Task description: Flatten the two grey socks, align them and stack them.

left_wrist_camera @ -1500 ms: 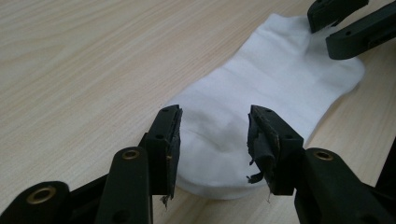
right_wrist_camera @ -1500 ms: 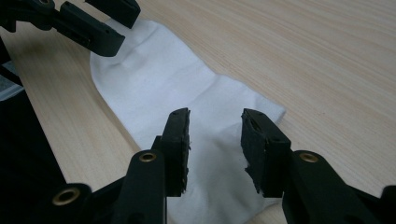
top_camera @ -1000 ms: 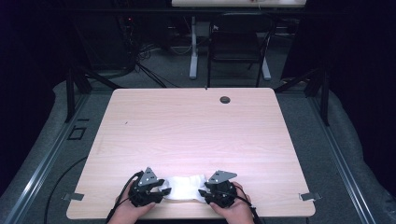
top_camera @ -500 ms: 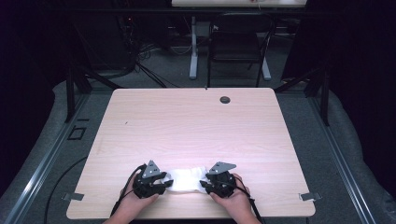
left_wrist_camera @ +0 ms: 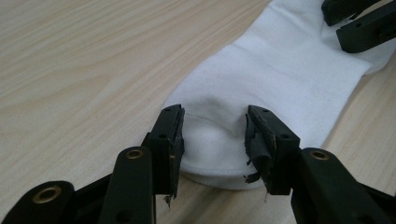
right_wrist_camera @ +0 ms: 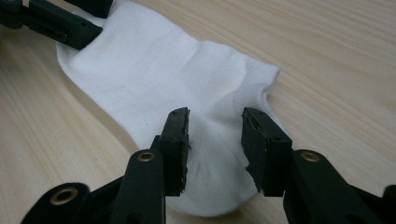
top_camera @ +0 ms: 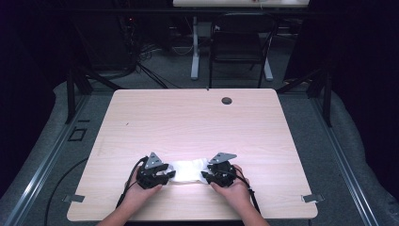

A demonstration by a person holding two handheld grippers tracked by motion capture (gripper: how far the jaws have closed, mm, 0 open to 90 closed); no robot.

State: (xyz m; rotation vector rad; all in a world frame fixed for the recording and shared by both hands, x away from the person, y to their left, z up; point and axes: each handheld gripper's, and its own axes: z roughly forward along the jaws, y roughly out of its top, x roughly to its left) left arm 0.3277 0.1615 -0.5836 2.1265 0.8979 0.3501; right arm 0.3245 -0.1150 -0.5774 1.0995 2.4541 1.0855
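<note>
You have slid both grippers and the white sock (top_camera: 189,170) toward 12 o'clock on the surface (top_camera: 197,122); your left gripper (left_wrist_camera: 214,135) and right gripper (right_wrist_camera: 215,135) each straddle a sock end, fingers parted.

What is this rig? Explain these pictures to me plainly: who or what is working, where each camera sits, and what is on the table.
No robot here: a person holds a hand-held two-jaw tool in each hand. The high view looks down on a wooden table, with the left tool and the right tool at either end of a white sock lying flat. The other two pictures come from cameras riding on the tools, looking along their black jaws. In the left gripper view the jaws stand apart over one end of the sock; in the right gripper view they straddle the other end. Neither clearly pinches it, so the sock simply rests on the table.
</note>
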